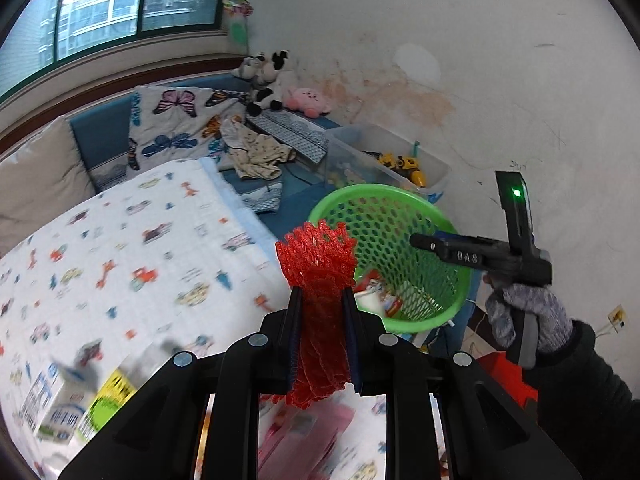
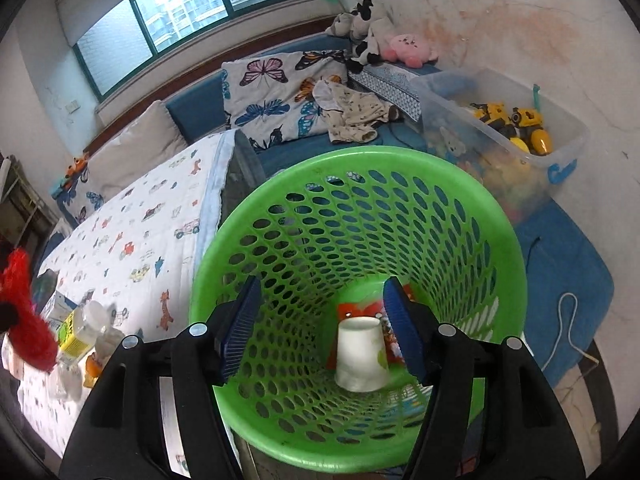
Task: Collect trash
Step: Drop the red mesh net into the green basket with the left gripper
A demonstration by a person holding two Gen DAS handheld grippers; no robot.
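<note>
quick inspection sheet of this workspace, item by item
surface: bed with a cartoon-print sheet
job's things: red foam net; green basket holding an upturned paper cup and wrappers
clutter: milk carton, plastic bottle on the bed
grippers: left gripper shut on the net; right gripper open, empty, over the basket
cables: white cord on the blue mat
surroundings: window, plush toys, clear toy bin

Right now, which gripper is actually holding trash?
The left gripper, shut on the red foam net. The right gripper is open and empty over the green basket.
</note>
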